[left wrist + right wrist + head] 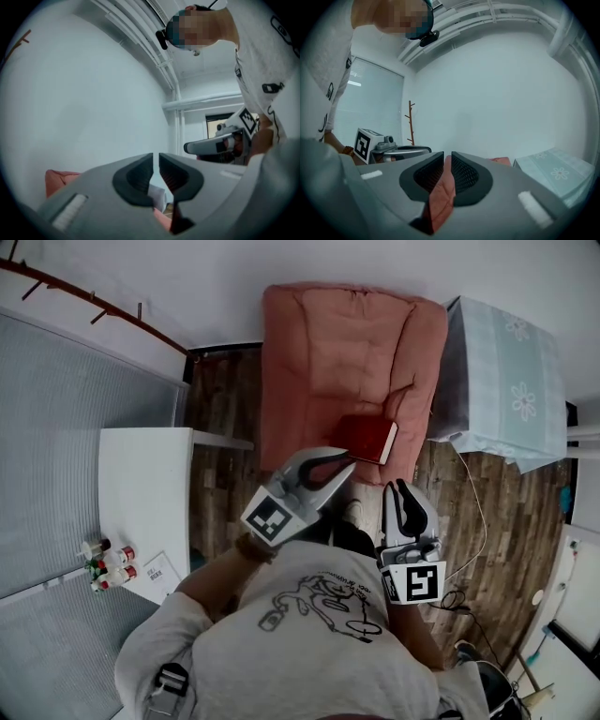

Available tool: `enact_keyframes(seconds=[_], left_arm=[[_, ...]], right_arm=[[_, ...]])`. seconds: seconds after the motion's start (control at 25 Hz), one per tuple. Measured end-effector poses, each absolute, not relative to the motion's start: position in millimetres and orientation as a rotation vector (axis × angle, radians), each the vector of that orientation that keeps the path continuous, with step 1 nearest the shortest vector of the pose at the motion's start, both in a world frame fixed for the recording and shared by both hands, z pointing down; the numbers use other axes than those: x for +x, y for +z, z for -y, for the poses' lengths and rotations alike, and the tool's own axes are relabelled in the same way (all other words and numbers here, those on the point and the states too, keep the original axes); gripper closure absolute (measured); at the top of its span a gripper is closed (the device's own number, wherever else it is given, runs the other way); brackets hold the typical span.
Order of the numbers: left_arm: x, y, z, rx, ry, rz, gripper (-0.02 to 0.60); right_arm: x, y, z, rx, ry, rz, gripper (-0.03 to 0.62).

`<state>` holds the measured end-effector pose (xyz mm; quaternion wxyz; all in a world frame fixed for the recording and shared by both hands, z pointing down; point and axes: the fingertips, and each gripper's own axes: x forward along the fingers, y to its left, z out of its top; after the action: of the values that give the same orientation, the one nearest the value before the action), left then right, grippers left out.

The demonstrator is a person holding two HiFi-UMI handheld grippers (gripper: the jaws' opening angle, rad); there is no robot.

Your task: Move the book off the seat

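Observation:
A dark red book (367,439) lies flat on the front right of the pink armchair's seat (328,352). My left gripper (345,465) hovers just in front of the book's near left corner, apart from it. Its jaws stand only a narrow slit apart with nothing between them (155,157). My right gripper (397,487) is to the right, short of the seat's front edge. Its jaws also show a thin gap (447,157), through which only the pink cushion (439,199) shows. Both grippers point level toward the chair.
A white table (141,484) with small bottles (108,563) stands to the left. A side table under a pale flowered cloth (502,371) is right of the armchair. A cable (475,512) trails across the wooden floor. A coat stand (411,123) rises by the wall.

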<state>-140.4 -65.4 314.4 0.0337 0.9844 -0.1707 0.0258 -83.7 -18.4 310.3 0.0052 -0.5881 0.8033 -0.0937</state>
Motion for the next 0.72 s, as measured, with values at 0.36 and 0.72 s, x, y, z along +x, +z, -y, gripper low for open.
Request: enact_keyframes(seconds=[0.36,0.72], left_arm=[[-135.0,369.0,98.7,3.059,0.152,0.362,0.528],[-116.4,445.5,115.9,2.998,0.222,0.226,0.509]], right_arm=[[-89.4,360.4,34.7,-1.936,-0.438,-2.443,0.519],[-78.9,428.2,40.2,-2.001,-0.573,-2.368,0.492]])
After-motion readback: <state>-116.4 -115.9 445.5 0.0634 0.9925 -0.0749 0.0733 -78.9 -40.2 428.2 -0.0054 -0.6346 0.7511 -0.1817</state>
